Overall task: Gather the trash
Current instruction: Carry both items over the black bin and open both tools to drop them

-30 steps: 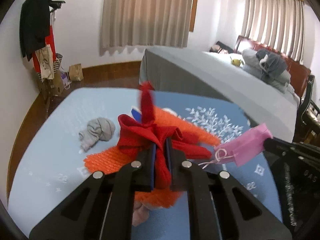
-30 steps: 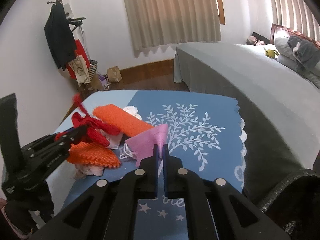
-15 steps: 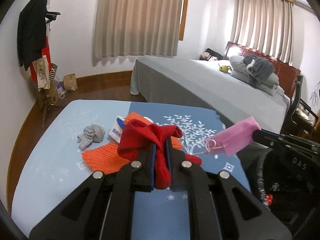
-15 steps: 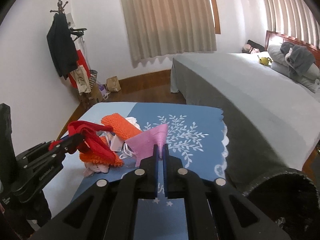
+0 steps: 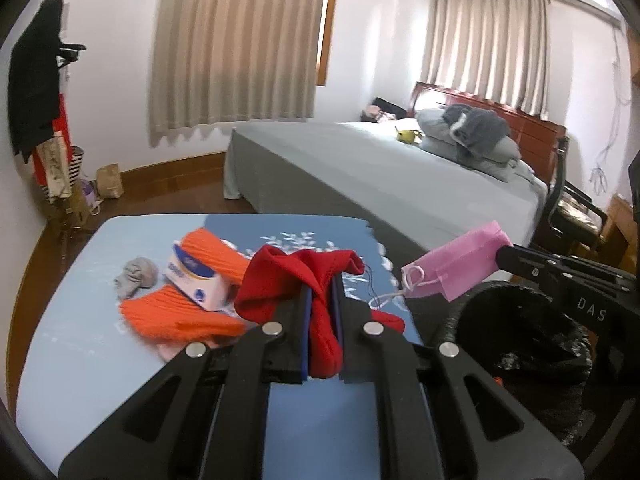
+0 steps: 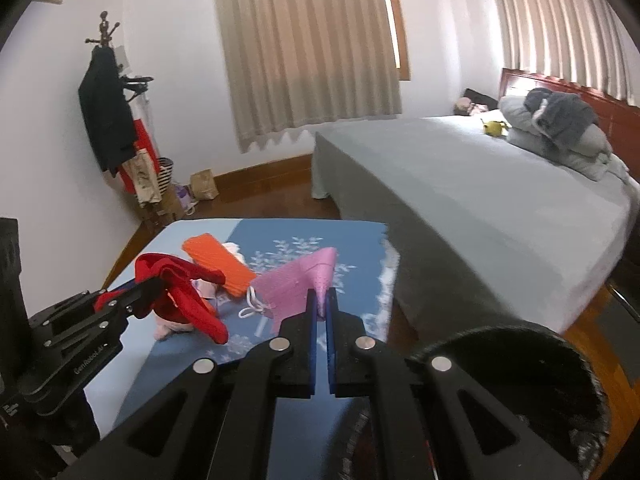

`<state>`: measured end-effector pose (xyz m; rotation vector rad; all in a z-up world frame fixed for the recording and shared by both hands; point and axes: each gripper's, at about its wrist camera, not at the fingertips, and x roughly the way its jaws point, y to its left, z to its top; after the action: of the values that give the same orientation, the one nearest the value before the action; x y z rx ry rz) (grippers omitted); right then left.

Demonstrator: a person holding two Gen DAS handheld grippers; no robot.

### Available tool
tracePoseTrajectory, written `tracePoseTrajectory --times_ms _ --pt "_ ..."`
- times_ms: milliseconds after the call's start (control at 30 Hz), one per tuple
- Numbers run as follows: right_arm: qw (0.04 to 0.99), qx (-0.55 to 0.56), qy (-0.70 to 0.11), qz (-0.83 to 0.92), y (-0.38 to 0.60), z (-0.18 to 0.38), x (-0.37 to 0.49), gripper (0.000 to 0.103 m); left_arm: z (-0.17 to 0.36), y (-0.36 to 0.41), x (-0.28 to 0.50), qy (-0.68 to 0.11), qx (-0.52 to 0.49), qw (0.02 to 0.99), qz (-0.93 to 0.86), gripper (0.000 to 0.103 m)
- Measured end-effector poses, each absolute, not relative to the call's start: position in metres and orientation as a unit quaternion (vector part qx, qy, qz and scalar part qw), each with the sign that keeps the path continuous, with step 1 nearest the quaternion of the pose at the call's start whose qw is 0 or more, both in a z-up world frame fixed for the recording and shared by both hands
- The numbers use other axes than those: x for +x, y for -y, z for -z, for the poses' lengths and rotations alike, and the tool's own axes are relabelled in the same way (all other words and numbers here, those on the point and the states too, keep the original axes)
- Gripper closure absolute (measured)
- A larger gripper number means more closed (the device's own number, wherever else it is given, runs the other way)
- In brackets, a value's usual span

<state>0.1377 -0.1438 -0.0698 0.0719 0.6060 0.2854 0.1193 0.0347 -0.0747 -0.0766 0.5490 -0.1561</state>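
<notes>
My left gripper is shut on a red knitted cloth, held in the air above the blue table; the right wrist view shows that cloth hanging from the left gripper. My right gripper is shut on a pink face mask with white ear loops. The mask hangs over the rim of a black-lined trash bin in the left wrist view. The bin sits at the lower right of the right wrist view.
On the table lie two orange knitted pieces, a white and blue tissue pack, a grey balled cloth and something pale pink. A grey bed stands beyond the table. A coat rack stands at the left wall.
Both grippers have lifted and pulled back from the table toward the bin, carrying the red cloth and the pink mask. More of the bin has come into view.
</notes>
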Motion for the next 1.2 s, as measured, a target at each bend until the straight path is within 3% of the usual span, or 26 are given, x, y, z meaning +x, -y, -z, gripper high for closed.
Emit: tracePoseTrajectory --times_ms 1100,1200 --pt "0.941 0.079 -0.322 0.065 0.326 0.102 0.057 0.099 0.116 0.165 0.112 -0.303 0.013 0.915 0.267 0.094" --pt "0.937 0.087 -0.331 0.073 0.334 0.109 0.056 0.094 0.123 0.175 0.116 -0.314 0.015 0.908 0.277 0.089"
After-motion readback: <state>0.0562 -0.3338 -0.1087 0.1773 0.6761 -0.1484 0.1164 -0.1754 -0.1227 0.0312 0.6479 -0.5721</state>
